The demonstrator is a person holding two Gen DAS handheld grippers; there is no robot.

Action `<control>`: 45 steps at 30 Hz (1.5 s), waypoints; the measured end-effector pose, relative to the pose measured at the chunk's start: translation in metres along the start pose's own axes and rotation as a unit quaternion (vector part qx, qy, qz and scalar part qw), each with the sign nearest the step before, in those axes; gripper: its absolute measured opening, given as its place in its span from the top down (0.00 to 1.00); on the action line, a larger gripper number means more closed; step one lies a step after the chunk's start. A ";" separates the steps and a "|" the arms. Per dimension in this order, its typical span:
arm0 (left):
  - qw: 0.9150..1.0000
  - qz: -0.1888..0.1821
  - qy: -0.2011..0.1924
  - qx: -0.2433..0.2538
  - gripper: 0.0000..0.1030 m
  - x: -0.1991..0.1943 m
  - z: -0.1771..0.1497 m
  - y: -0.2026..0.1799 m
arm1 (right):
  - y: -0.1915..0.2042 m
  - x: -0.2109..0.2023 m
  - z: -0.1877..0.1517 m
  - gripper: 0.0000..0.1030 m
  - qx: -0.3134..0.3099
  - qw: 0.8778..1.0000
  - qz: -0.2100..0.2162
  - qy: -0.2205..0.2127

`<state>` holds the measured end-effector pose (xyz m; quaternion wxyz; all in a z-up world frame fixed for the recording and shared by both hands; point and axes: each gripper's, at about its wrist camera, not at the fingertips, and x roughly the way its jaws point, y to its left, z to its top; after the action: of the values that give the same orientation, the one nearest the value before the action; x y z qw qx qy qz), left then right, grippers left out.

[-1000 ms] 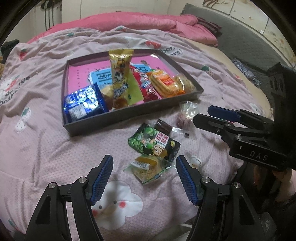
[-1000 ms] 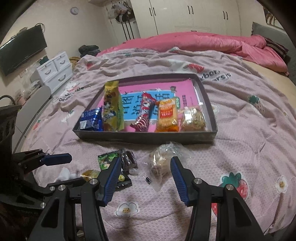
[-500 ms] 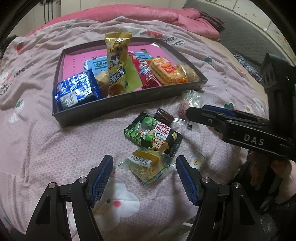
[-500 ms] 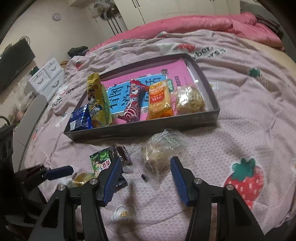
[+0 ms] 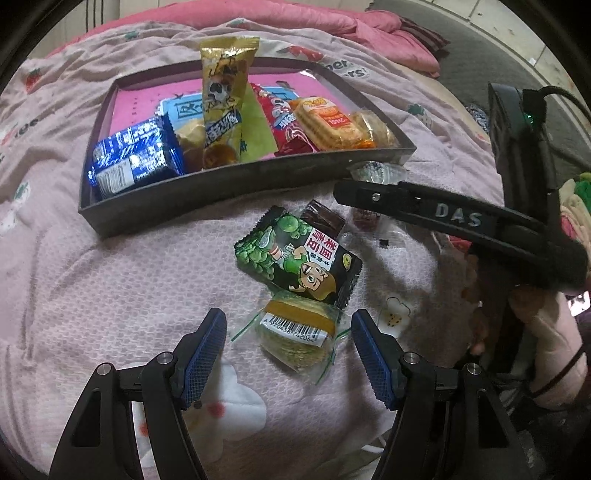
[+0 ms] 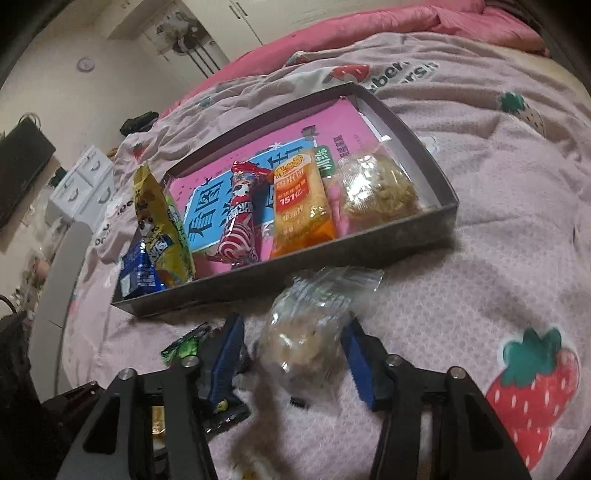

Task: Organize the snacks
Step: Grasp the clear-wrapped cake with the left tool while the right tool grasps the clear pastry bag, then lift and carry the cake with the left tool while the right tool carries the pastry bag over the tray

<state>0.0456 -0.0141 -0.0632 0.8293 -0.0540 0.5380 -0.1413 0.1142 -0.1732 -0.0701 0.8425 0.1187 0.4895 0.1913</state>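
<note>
A dark tray (image 5: 221,184) (image 6: 369,254) on the bed holds several snack packs. Loose on the bedspread in front lie a green pea snack bag (image 5: 295,258), a small dark bar (image 5: 323,219), a clear-wrapped yellow cake (image 5: 295,332) and a clear bag with a round pastry (image 6: 306,328). My left gripper (image 5: 288,354) is open, its fingers on either side of the yellow cake. My right gripper (image 6: 291,354) is open, its fingers around the pastry bag without closing on it. It also shows in the left wrist view (image 5: 424,199).
The tray holds a blue pack (image 5: 133,158), a tall yellow pack (image 5: 225,103), a red pack (image 6: 240,218), an orange cracker pack (image 6: 301,206) and a wrapped cake (image 6: 380,192). A pink duvet (image 5: 295,18) lies at the back; white drawers (image 6: 81,184) stand left.
Both grippers have moved forward and down: the left now straddles the yellow cake, the right now straddles the pastry bag. Both stay open.
</note>
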 end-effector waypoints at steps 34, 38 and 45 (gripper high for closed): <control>0.990 0.018 -0.140 -0.021 0.59 -0.073 0.013 0.019 | 0.018 -0.074 0.005 0.59 -0.103 0.988 -0.026 -0.115; 0.987 0.031 -0.156 -0.029 0.59 -0.079 0.016 0.027 | 0.024 -0.078 0.007 0.59 -0.115 0.985 -0.027 -0.123; 0.982 0.050 -0.176 -0.044 0.59 -0.082 0.028 0.040 | 0.032 -0.081 0.012 0.59 -0.123 0.983 -0.027 -0.136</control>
<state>0.0469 0.0467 0.0109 0.9138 -0.0874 0.3915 -0.0643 0.0822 -0.1803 0.0117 0.9141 0.0258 0.3466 0.2089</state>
